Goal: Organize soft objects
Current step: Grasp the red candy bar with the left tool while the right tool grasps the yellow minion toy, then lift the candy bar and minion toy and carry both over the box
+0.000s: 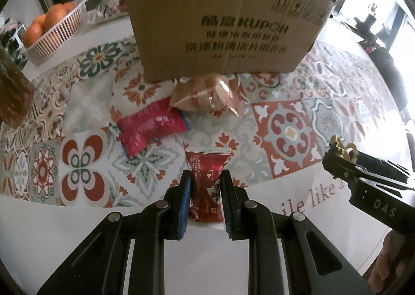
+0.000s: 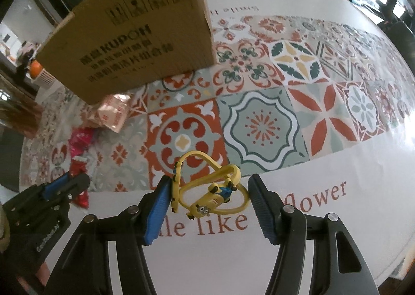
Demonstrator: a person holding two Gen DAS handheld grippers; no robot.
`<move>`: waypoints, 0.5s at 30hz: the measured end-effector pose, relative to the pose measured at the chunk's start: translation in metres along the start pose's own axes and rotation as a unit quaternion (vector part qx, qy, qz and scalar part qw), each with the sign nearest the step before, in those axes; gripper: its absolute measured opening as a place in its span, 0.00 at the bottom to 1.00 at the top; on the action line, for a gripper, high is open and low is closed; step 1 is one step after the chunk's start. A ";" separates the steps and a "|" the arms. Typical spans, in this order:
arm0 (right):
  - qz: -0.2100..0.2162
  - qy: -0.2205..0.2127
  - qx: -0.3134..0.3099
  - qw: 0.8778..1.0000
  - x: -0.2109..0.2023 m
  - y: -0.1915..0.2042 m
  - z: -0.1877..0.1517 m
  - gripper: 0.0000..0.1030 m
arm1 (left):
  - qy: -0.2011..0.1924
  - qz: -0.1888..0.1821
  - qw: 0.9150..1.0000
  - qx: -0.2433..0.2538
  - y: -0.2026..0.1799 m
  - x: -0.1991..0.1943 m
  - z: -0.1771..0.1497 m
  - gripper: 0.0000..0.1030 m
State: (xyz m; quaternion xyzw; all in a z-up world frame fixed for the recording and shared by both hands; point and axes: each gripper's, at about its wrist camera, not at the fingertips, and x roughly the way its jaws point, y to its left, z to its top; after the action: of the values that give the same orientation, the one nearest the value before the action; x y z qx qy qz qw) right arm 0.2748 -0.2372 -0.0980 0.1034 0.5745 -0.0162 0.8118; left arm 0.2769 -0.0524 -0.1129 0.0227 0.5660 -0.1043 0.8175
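Cardboard box (image 1: 223,22) stands on the patterned counter (image 2: 259,124); I cannot see inside it. Three snack packets lie loose before it, so most sorting seems left. My left tool (image 1: 206,186) clenches the dark red packet (image 1: 206,165). My right tool (image 2: 210,196) is spread wide around the yellow rubber strap (image 2: 207,199), one pad touching it.
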 end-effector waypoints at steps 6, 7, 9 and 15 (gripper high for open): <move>0.017 -0.029 -0.005 0.999 -0.014 0.005 0.002 0.60 | -0.030 -0.010 0.999 0.004 -0.002 -0.019 0.004 0.22; 0.019 -0.033 -0.005 0.999 -0.014 0.006 0.004 0.60 | -0.036 -0.011 0.999 0.004 -0.002 -0.023 0.005 0.22; 0.024 -0.042 -0.007 0.999 -0.019 0.008 0.007 0.60 | -0.047 -0.011 0.999 0.005 -0.003 -0.030 0.008 0.22; 0.040 -0.066 -0.008 0.997 -0.032 0.013 0.014 0.60 | -0.070 -0.008 0.998 0.007 -0.004 -0.047 0.016 0.22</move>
State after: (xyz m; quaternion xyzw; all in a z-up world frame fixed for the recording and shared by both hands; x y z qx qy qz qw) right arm 0.2789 -0.2304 -0.0617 0.1190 0.5155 0.0142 0.8485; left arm 0.2745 -0.0521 -0.0633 0.0167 0.5070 -0.1167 0.8538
